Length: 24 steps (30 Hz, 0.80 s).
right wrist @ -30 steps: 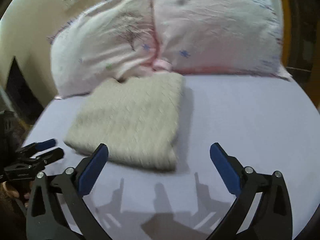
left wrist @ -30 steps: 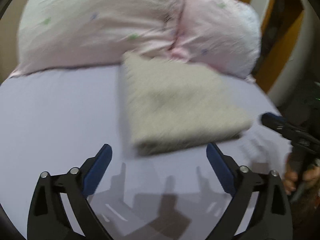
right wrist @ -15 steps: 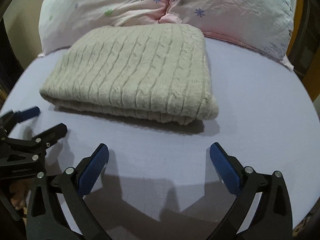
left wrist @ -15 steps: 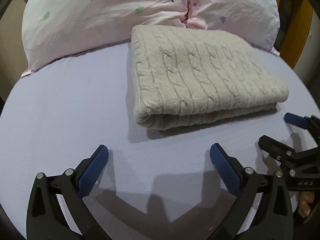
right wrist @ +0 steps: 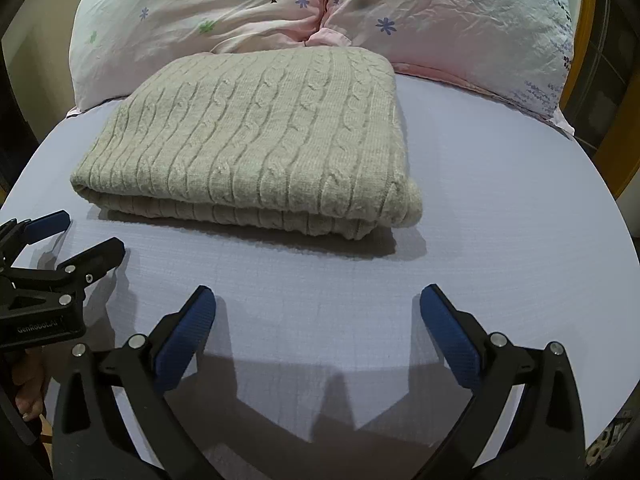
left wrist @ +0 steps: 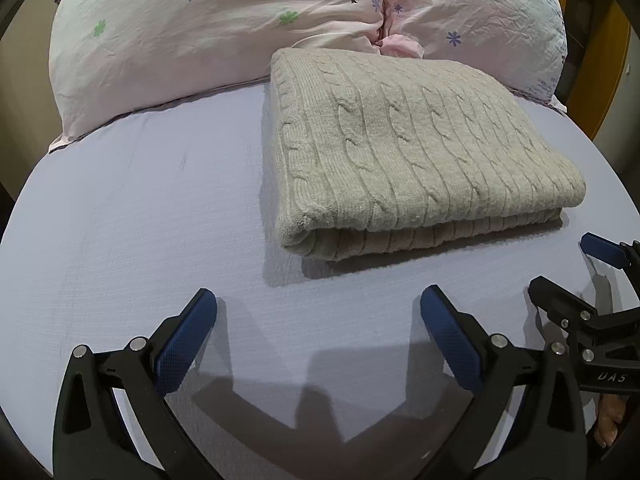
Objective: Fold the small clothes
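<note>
Lying folded into a thick rectangle on the bed [left wrist: 132, 216], the beige cable-knit sweater [left wrist: 404, 148] has its far edge touching two pink flowered pillows [left wrist: 224, 20]. Its stacked layers show along the near edge, and the rounded fold runs down its left side in the left wrist view. In the right wrist view the sweater [right wrist: 260, 140] sits left of centre on the pale lilac sheet [right wrist: 500, 208], with the pillows [right wrist: 440, 12] just behind it.

The left claw [left wrist: 318, 320] hangs just above the sheet near the sweater's front edge, its blue-padded fingers spread wide and holding nothing. The right claw [right wrist: 318, 318] is likewise spread wide and empty, near the sweater's front edge but apart from it. Each claw appears at the edge of the other's view: the right claw [left wrist: 568, 268] at the right, the left claw [right wrist: 84, 236] at the left, both with fingers apart above the sheet.
</note>
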Tool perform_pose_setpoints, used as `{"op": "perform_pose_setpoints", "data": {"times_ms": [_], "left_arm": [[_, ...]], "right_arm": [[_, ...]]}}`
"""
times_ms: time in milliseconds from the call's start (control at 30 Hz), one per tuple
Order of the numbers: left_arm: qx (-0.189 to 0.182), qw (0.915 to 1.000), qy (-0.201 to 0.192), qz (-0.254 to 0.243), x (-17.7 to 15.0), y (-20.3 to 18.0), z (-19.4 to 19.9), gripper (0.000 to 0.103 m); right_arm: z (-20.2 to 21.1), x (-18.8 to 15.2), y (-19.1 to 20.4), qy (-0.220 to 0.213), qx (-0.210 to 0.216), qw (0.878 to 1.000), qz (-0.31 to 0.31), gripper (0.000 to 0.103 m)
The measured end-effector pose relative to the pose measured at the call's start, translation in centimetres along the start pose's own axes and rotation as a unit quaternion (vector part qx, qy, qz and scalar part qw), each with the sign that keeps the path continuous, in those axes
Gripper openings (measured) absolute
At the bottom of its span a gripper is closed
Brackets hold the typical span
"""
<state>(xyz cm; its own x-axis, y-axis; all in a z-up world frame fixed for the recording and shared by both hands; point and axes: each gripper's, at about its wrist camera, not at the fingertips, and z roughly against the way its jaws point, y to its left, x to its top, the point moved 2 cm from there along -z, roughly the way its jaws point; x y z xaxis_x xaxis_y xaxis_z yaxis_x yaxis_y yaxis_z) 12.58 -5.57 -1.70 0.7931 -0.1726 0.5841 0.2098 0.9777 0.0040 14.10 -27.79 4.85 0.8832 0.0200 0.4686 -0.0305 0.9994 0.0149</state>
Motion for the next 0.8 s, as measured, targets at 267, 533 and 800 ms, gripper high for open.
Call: {"op": "perform_pose_setpoints", "data": {"times_ms": [267, 533, 800], "left_arm": [[0.0, 1.0, 0.0, 0.0, -0.02, 0.0, 0.0, 0.102], [0.0, 1.0, 0.0, 0.0, -0.04, 0.0, -0.01, 0.102], [0.0, 1.0, 0.0, -0.001, -0.05, 0.02, -0.01, 0.102]], "right_arm": [[-0.03, 0.02, 0.06, 0.0, -0.001, 1.0, -0.001, 0.101], [-0.06, 0.02, 0.16, 0.0, -0.001, 1.0, -0.002, 0.101], [-0.08, 0.03, 0.19, 0.0, -0.002, 1.0, -0.002, 0.101]]}}
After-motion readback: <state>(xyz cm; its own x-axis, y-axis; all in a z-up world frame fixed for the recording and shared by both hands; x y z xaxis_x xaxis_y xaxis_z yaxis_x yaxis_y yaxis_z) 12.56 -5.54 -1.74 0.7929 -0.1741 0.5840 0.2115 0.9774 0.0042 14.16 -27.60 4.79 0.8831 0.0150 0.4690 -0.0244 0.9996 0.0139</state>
